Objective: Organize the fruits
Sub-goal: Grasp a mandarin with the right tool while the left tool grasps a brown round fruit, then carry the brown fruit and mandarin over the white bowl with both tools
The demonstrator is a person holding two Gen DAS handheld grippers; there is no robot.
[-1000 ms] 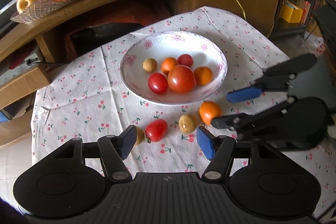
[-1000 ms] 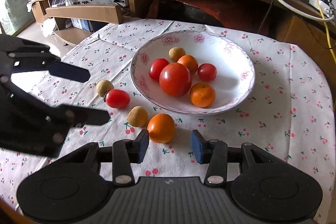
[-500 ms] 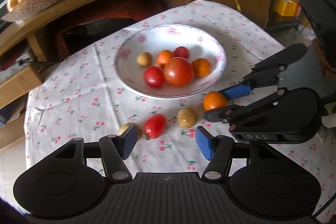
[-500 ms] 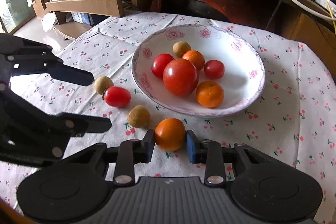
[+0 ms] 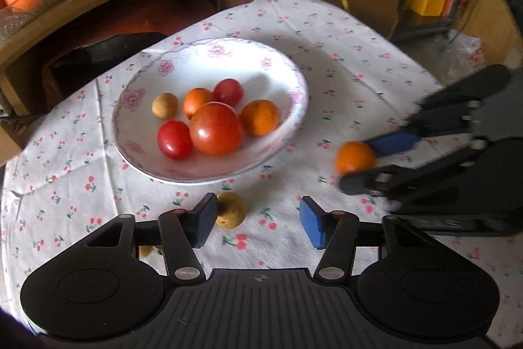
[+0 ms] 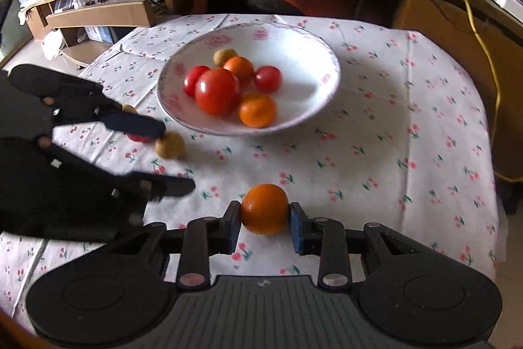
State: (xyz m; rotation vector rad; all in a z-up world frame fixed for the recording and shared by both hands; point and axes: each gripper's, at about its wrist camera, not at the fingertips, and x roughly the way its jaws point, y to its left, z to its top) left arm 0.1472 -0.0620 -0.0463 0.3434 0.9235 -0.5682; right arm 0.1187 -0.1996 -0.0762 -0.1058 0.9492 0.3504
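Right now the right gripper (image 6: 264, 220) pinches the small orange (image 6: 264, 208) between both pads, near the counter's (image 6: 392, 152) front edge and well short of the white bowl (image 6: 327, 94). Carrying it well likely means lifting clear of the rim, then lowering it into the bare right side so nothing rolls. Meanwhile the left gripper (image 5: 258, 223) stands spread, its left pad beside a brown fruit (image 5: 231, 210).

Open left claw (image 5: 258, 223) beside brown fruit (image 5: 230, 210); right claw (image 5: 372, 161) around orange (image 5: 354, 157).
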